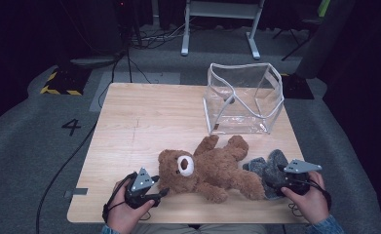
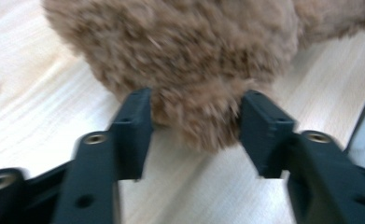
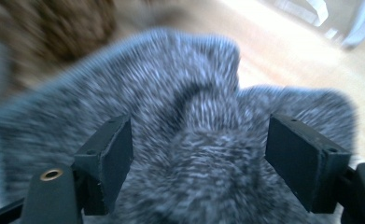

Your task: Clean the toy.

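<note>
- Here the left gripper [image 1: 160, 193] sits at the table's [image 1: 129, 122] near edge, its jaws spread around a tuft of the teddy bear's [image 1: 205, 170] head; whether the pads press it is hard to tell.
- The right gripper [image 1: 277, 181], near the near right corner, has its jaws wide over the grey woolly cloth [image 1: 268, 168], blurred in its own view.
- The bear lies along the near edge, partly covering the cloth.
- A clear bag [image 1: 244, 97] stands at the far right.
</note>
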{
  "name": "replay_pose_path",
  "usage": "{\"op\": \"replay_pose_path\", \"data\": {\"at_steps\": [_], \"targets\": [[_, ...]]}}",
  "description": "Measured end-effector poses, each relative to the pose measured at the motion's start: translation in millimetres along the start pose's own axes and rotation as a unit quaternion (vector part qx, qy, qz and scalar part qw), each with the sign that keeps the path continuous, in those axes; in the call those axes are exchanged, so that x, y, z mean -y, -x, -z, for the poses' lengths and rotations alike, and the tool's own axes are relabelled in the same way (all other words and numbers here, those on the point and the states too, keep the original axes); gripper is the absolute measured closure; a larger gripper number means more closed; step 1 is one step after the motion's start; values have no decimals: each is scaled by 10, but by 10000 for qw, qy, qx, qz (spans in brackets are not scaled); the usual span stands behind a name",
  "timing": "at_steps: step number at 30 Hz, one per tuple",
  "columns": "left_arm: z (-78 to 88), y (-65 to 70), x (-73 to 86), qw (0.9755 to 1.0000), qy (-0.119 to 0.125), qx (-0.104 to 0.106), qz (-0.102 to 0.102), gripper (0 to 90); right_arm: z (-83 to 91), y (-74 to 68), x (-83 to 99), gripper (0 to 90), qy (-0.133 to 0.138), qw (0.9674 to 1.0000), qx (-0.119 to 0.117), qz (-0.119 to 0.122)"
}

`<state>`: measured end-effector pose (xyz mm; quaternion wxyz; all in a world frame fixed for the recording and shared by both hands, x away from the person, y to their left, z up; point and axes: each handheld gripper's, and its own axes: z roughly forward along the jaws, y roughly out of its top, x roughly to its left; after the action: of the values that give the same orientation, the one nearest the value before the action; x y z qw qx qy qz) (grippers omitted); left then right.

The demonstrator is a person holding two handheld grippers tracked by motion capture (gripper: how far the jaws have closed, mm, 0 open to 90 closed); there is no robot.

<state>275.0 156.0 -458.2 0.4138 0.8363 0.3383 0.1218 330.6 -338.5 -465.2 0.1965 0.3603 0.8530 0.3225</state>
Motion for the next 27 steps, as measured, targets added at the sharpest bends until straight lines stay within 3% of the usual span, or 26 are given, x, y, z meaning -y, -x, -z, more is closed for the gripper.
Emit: {"op": "replay_pose_path", "data": {"at_steps": [1, 2, 6, 7, 11, 13, 15, 17, 18, 21, 22, 23, 27], "targets": [[9, -6, -2, 10000, 78, -13, -23, 419, -45, 7, 13, 230, -74, 10000, 8, 5], [19, -10, -9, 9999, 114, -43, -67, 365, -146, 12, 46, 225, -366, 9993, -8, -45], [31, -15, -40, 9995, 264, -98, -155, 325, -206, 22, 77, 248, -491, 9988, -34, -79], [28, -11, -65, 9993, 317, -89, -193, 321, -195, 50, 70, 379, -510, 9985, -121, -160], [-14, -18, -112, 9989, 382, -46, -272, 313, -173, 95, 33, 690, -623, 9979, -135, -91], [-47, -25, -127, 9989, 386, -22, -275, 313, -160, 104, 14, 722, -669, 9976, -133, -90], [-117, -36, -155, 9989, 331, 9, -322, 326, -78, 110, -62, 751, -441, 9984, -302, -171], [-161, -43, -178, 9990, 288, 25, -344, 322, 61, 69, -186, 751, -82, 9995, -292, -101], [-161, -43, -178, 9990, 288, 25, -344, 322, 61, 69, -186, 751, -82, 9995, -292, -101], [-181, -65, -194, 9991, 302, 26, -281, 321, 327, -61, -471, 750, 432, 9981, -400, 163], [-187, -68, -192, 9991, 330, 38, -249, 322, 398, -120, -569, 750, 556, 9971, -435, 282], [-188, -74, -189, 9991, 333, 31, -259, 321, 515, -237, -765, 749, 748, 9940, -499, 630], [-191, -69, -194, 9992, 311, 21, -263, 322, 605, -555, -1110, 747, 1116, 9849, -844, 1015]]}}
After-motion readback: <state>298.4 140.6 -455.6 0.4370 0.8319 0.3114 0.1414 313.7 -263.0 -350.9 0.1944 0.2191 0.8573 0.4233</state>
